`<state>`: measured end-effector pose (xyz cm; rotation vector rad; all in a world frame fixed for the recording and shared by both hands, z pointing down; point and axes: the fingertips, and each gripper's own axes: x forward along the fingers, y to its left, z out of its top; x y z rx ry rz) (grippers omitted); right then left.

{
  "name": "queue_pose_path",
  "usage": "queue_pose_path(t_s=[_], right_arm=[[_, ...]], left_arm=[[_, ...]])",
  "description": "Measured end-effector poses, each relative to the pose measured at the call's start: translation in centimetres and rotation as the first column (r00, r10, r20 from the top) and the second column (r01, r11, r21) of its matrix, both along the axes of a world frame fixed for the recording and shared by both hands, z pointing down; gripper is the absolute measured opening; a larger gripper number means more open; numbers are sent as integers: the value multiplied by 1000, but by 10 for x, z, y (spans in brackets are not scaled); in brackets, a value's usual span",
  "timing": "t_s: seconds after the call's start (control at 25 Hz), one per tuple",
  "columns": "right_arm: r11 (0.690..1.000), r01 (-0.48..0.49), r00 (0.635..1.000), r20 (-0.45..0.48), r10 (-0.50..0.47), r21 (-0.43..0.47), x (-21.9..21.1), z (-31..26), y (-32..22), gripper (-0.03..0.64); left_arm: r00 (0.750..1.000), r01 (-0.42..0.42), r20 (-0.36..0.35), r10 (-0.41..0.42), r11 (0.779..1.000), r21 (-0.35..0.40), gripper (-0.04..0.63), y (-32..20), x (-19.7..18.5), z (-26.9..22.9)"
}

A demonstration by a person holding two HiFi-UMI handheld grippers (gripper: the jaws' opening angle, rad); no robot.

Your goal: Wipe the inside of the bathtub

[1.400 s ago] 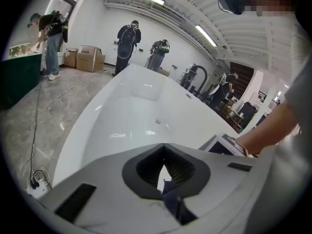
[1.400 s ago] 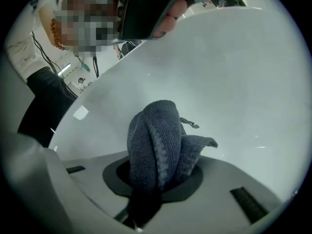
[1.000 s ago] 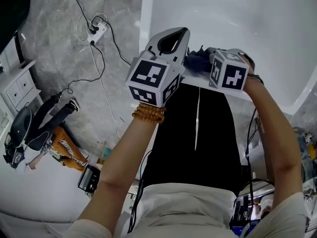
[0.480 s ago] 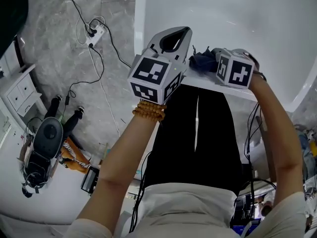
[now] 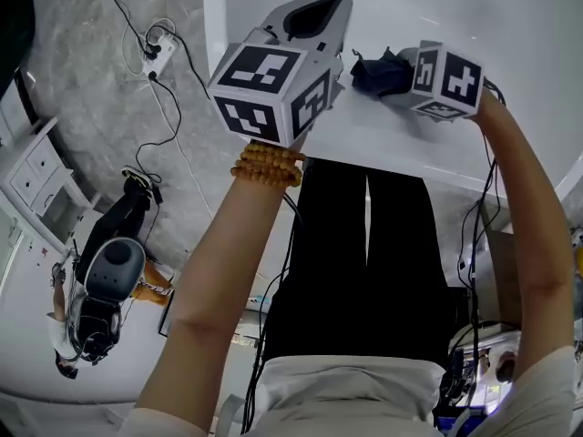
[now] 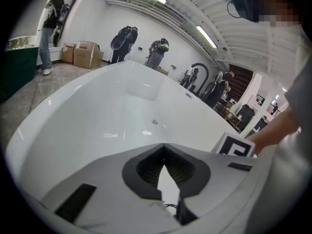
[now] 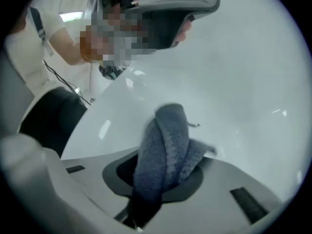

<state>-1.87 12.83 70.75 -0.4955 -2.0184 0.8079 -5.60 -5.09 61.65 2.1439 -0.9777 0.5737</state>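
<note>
We've got both arms stretched fwd. L forearm (image 5: pixel 228 271) angles up to the wrist w/ a bead bracelet (image 5: pixel 267 164). Past it is the L gripper (image 5: pixel 339 3), marker cube toward us, jaws meeting at the tips w/ nothing btw them. R forearm (image 5: pixel 524 208) runs straighter. R gripper (image 5: pixel 401 85) sits near the L one, jaws clamped on a dark cloth (image 5: pixel 378 69).

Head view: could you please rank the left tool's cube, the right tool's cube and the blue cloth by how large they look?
1. The left tool's cube looks largest, though it is probably just nearer the camera.
2. The right tool's cube.
3. The blue cloth, which only partly shows.
</note>
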Motion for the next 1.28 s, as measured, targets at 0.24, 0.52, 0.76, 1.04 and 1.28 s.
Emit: queue_pose_path(t_s=[0.24, 0.52, 0.76, 1.04, 1.28], right_arm=[[997, 34, 996, -84, -29, 64, 11, 60, -40, 101], [986, 26, 987, -159, 1, 166, 46, 150, -44, 101], [967, 14, 967, -249, 52, 255, 49, 214, -65, 101], [937, 32, 944, -318, 86, 349, 32, 270, -122, 101], [946, 78, 940, -340, 35, 314, 27, 278, -139, 101]], left_arm=[[1000, -14, 13, 14, 1000, 10, -5, -35, 0, 18], [998, -54, 37, 53, 999, 8, -5, -10, 43, 67], [998, -44, 53, 45, 999, -7, -5, -15, 39, 92], [998, -22, 62, 25, 998, -58, -5, -55, 11, 124], [999, -10, 48, 13, 998, -67, -5, -69, -1, 121]])
